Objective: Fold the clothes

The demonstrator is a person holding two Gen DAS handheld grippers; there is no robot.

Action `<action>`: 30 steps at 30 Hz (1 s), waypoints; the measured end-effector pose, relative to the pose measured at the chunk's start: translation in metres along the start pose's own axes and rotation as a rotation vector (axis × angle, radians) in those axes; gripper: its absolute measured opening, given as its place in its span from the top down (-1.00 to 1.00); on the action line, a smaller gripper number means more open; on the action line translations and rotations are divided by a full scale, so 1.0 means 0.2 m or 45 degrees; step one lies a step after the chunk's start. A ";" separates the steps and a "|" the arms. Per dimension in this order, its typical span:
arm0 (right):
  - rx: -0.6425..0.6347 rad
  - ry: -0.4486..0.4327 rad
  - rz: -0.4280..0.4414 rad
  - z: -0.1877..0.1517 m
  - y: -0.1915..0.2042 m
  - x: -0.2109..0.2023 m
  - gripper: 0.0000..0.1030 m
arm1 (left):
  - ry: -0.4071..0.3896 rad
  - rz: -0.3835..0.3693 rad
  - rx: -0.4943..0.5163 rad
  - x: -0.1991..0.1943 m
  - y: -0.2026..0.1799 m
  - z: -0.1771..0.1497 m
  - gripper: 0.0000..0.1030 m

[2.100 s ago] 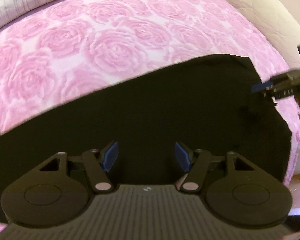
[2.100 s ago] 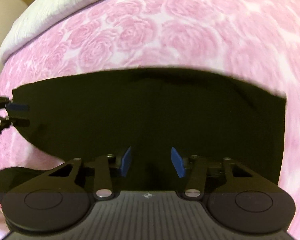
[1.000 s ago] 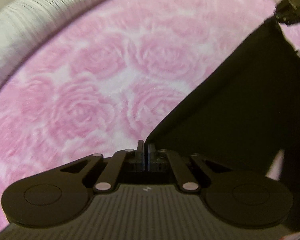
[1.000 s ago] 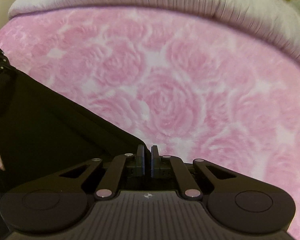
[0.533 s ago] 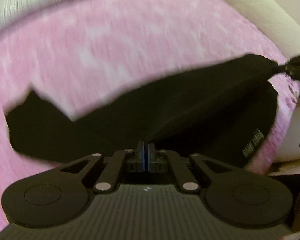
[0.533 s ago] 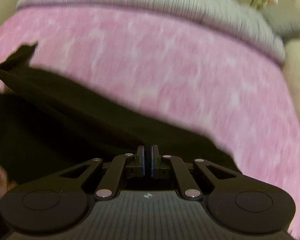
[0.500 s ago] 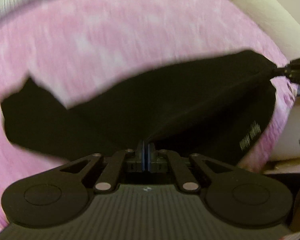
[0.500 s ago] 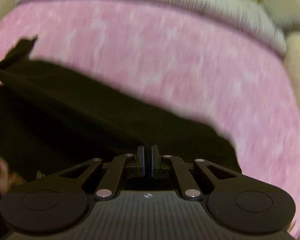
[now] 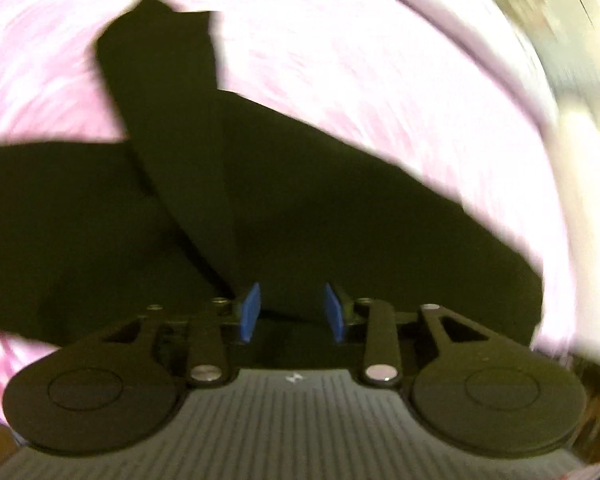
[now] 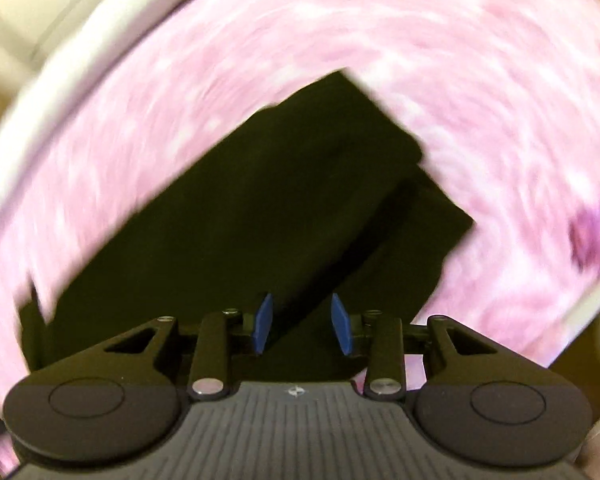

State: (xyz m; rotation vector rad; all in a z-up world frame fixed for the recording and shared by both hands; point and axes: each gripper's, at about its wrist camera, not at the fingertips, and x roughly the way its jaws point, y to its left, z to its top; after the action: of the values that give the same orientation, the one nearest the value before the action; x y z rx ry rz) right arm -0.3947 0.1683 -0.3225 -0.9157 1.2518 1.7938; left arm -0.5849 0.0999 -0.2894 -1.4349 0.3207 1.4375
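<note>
A black garment [image 9: 300, 208] lies folded over itself on the pink rose-patterned bedspread [image 9: 340, 48]. In the left wrist view a narrow folded part runs up to the left over the wider body. My left gripper [image 9: 292, 312] hangs just above the cloth, its jaws opening, blue pads [image 9: 249, 312] apart and off the fabric. In the right wrist view the black garment [image 10: 260, 208] shows as a layered slab with a squared far corner. My right gripper [image 10: 303, 324] is over its near edge, jaws opening too, with cloth below the gap but not pinched. Both views are blurred.
The pink bedspread [image 10: 420, 48] surrounds the garment on all sides. A pale bed edge [image 10: 32, 92] curves along the upper left of the right wrist view, and a light blurred surface [image 9: 572, 92] lies past the bed at the right of the left wrist view.
Both grippers were shut on the garment's edge and carried it over the rest; now both sets of jaws stand apart and the cloth lies released. Both views have rolled.
</note>
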 end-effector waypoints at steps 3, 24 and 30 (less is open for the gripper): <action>0.270 -0.076 0.109 0.05 -0.14 -0.01 0.22 | -0.045 0.018 -0.189 0.06 0.06 0.00 0.36; 0.490 -0.271 0.208 0.07 -0.45 -0.09 0.97 | -0.234 0.148 -0.079 -0.09 0.04 0.00 1.00; 0.513 -0.231 0.169 -0.01 -0.51 -0.11 0.96 | -0.165 0.072 -0.144 -0.04 0.08 -0.12 0.97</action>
State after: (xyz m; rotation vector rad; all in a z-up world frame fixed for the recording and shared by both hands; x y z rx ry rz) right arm -0.2955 0.1871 -0.3459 -0.4436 1.5085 1.5972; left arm -0.5858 0.0708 -0.2956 -1.4241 0.2026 1.6080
